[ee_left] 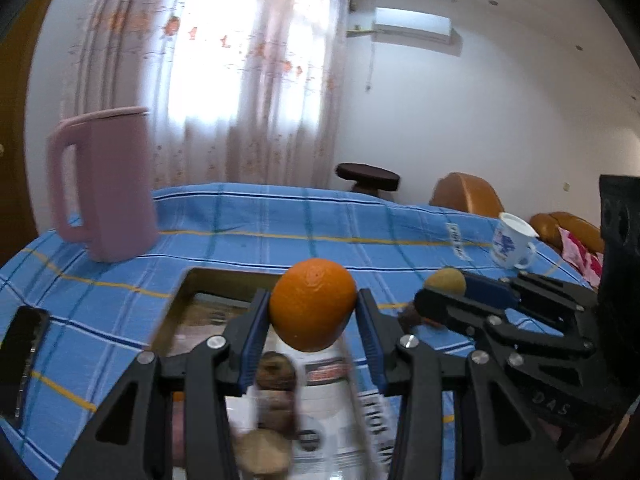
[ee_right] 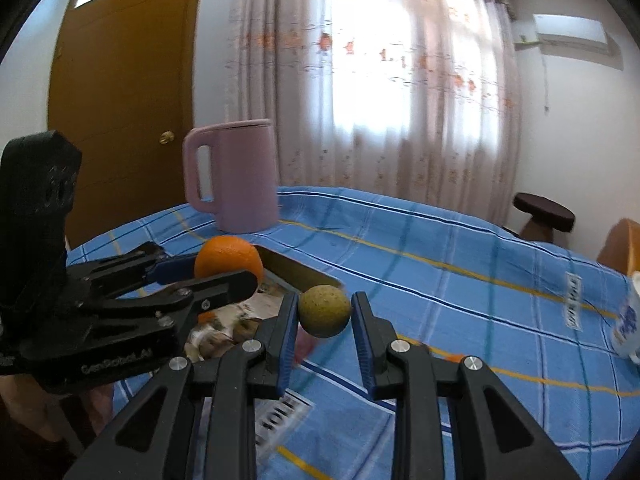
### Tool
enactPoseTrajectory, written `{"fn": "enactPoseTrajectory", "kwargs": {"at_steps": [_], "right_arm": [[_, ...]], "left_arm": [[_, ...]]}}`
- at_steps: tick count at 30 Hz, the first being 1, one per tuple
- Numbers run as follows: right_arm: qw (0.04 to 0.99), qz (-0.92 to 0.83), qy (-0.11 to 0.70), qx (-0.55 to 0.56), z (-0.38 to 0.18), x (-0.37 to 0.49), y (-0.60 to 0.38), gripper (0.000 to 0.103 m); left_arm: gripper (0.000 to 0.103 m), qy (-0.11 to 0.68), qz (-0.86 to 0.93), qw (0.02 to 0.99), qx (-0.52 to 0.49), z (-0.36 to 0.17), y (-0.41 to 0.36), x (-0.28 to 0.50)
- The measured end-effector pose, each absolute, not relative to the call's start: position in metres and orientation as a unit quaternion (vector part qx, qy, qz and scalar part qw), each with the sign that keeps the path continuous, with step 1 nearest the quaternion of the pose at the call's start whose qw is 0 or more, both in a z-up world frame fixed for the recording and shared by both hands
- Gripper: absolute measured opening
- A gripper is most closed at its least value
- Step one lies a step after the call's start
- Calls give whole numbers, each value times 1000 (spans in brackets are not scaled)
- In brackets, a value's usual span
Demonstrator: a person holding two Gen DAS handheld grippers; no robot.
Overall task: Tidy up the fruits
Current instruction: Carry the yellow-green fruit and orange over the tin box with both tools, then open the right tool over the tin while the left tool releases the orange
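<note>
My left gripper [ee_left: 313,312] is shut on an orange [ee_left: 313,304] and holds it above an open box [ee_left: 188,284] on the blue plaid cloth. Brown round fruits [ee_left: 276,372] lie blurred below it in the box. My right gripper [ee_right: 325,312] is shut on a small yellow-green speckled round fruit [ee_right: 324,310], held above the cloth just right of the box [ee_right: 296,268]. In the right wrist view the left gripper [ee_right: 216,276] with the orange [ee_right: 228,260] is at the left. In the left wrist view the right gripper [ee_left: 444,292] holds the small fruit [ee_left: 446,280] at the right.
A pink pitcher [ee_left: 102,184] stands at the back left of the table. A white mug with blue print [ee_left: 512,246] stands at the right. A dark phone [ee_left: 22,356] lies at the left edge. A printed plastic bag [ee_left: 340,412] lies under the left gripper.
</note>
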State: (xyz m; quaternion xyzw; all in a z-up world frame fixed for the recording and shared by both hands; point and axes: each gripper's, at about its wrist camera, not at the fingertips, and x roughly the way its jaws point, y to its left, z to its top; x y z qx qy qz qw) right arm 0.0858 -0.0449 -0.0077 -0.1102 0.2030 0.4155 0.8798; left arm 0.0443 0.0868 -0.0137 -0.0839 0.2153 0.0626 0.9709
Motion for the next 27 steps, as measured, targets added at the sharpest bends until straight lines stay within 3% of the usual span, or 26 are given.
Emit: {"fn": "enactPoseTrajectory", "kwargs": {"at_steps": [10,27], "right_arm": [[858,444,215,-142,-21,76,6,28],[836,442,274,-174,-50,74,21,29]], "left_arm": [[45,238,103,960,-103,-26,133,38],[45,273,108,951,-95,-42,140,42]]}}
